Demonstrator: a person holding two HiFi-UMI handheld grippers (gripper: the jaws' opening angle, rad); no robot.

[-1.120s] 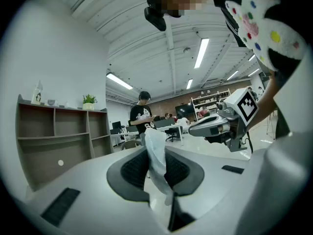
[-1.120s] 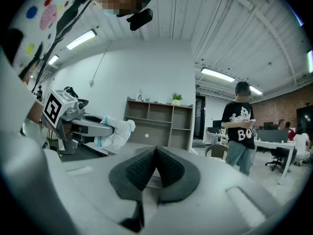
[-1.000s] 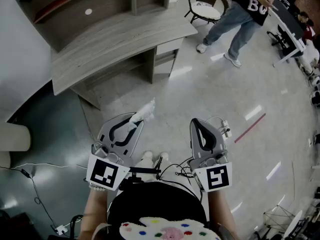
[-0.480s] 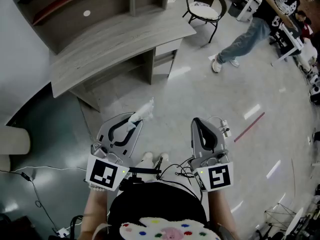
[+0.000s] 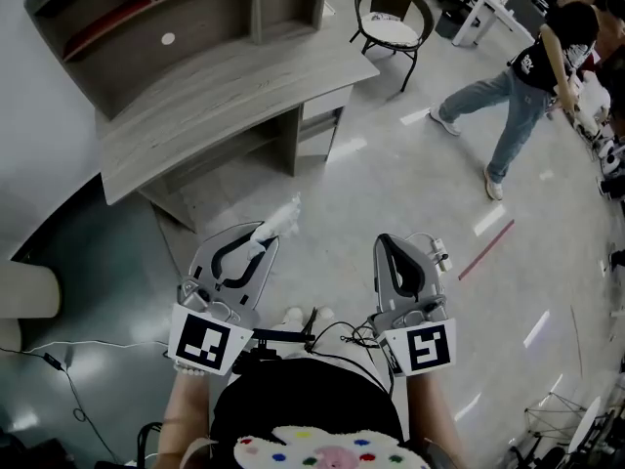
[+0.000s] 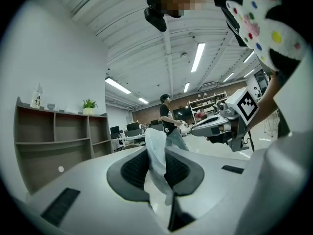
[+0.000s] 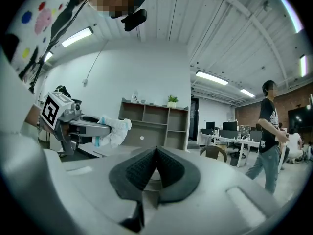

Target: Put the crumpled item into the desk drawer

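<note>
Left gripper grasping the crumpled item; right gripper empty.
The left jaws clamp the white item over the floor, near the desk but apart from it. The right jaws are pressed fully together.

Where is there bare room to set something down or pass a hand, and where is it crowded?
The desk top is bare from the shelf unit to its front edge. The floor between desk, chair and person is open. Crowded: the clutter along the right edge and the cable lower left.
</note>
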